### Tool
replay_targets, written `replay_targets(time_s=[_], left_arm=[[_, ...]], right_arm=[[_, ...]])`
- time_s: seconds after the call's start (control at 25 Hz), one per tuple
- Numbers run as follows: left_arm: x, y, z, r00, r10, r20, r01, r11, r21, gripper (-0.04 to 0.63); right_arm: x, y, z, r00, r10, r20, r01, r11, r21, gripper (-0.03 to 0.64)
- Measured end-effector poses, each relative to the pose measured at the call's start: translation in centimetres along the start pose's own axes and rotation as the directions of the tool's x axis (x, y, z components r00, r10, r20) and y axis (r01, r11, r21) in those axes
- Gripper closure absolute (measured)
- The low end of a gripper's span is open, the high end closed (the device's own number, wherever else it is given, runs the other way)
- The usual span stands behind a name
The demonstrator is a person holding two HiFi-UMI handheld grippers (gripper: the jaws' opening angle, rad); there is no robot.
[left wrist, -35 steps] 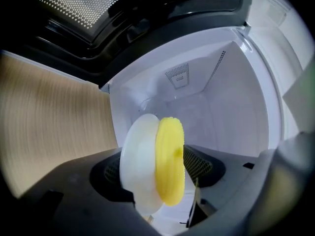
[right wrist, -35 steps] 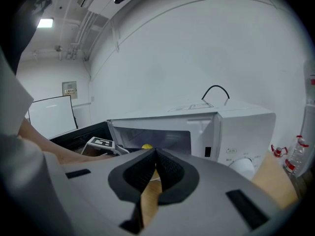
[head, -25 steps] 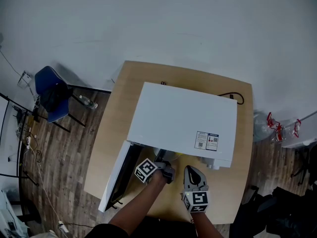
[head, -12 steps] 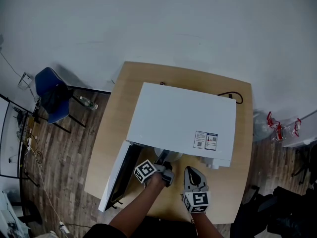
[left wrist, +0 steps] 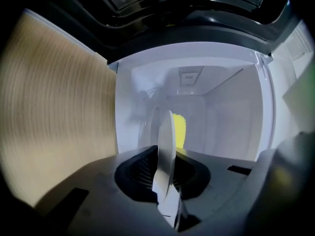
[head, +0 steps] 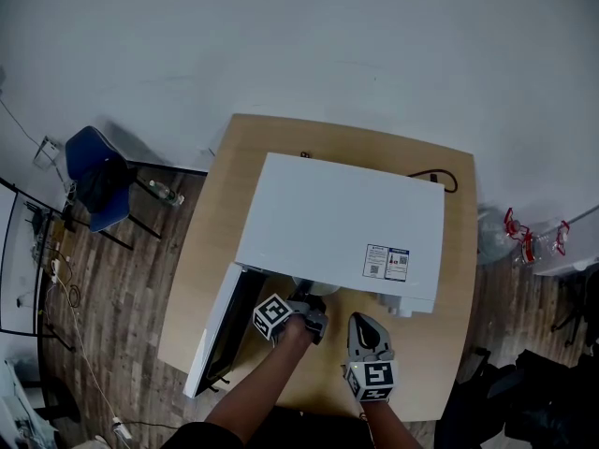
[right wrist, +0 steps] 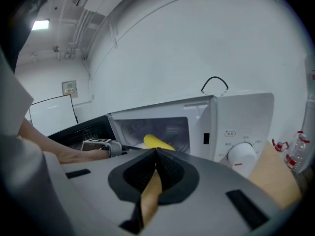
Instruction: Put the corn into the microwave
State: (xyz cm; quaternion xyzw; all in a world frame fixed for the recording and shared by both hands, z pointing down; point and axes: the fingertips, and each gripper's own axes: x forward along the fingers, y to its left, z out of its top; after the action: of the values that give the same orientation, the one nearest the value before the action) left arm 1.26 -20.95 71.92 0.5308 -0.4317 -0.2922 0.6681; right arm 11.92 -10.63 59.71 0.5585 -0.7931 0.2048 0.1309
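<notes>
A yellow corn cob (left wrist: 180, 129) lies on a white plate (left wrist: 166, 146) inside the open white microwave (head: 342, 223). In the left gripper view the plate stands edge-on between the jaws. My left gripper (left wrist: 165, 168) is closing on the plate's near rim, and the pads press on it. It reaches into the microwave's mouth (head: 314, 309). The right gripper view shows the corn (right wrist: 156, 142) in the cavity and the left gripper (right wrist: 106, 145) at the opening. My right gripper (head: 365, 321) hovers in front of the microwave, shut, with nothing in it (right wrist: 156, 154).
The microwave's dark door (head: 217, 335) hangs open to the left over the wooden table (head: 459, 325). A dial (right wrist: 239, 155) sits on its right panel, and a black cable (head: 440, 181) lies behind it. A blue chair (head: 98, 176) stands on the floor at left.
Less of the plate's rim shows beyond the microwave's front edge than half a second ago. The left gripper shifted slightly. The right gripper stayed put.
</notes>
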Motion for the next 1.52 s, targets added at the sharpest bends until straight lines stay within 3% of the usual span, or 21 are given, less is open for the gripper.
replay_targets(time_s=[0.2,0.44,0.68,0.88,1.0,1.24,1.52], left_arm=[[1.2,0.3,-0.1,0.999,0.029,0.017,-0.029,1.000,-0.009,0.566],[0.7,0.1,0.7,0.990,0.105,0.098,-0.112,0.991,0.068,0.557],[0.4,-0.9,1.0,0.983,0.088,0.158,-0.113,0.981,0.157,0.469],[0.2,-1.2,1.3,0.975,0.087,0.202,-0.132,0.967,0.218,0.439],[0.2,-1.7,1.2,0.976,0.049,0.211,-0.100,0.966,0.238,0.399],[0.0,-1.9,1.4,0.973,-0.012,0.229,-0.032,0.982,0.184,0.361],[0.4,-0.9,0.4,0.985,-0.053,0.163,0.049,0.998,0.030,0.404]], right_arm=[[-0.2,0.0,0.1,1.000,0.008,0.003,-0.008,1.000,-0.006,0.557],[-0.4,-0.3,0.2,1.000,0.005,0.008,-0.005,1.000,0.000,0.557],[-0.6,-0.2,0.1,1.000,0.009,0.013,-0.009,1.000,0.003,0.557],[-0.8,-0.1,0.0,1.000,0.010,0.013,-0.010,1.000,0.002,0.557],[-0.9,-0.2,-0.2,1.000,0.008,0.009,-0.008,1.000,0.003,0.557],[-0.7,-0.4,-0.3,1.000,0.007,0.005,-0.007,1.000,0.004,0.557],[-0.4,-0.7,-0.3,1.000,0.003,0.002,-0.003,1.000,0.010,0.557]])
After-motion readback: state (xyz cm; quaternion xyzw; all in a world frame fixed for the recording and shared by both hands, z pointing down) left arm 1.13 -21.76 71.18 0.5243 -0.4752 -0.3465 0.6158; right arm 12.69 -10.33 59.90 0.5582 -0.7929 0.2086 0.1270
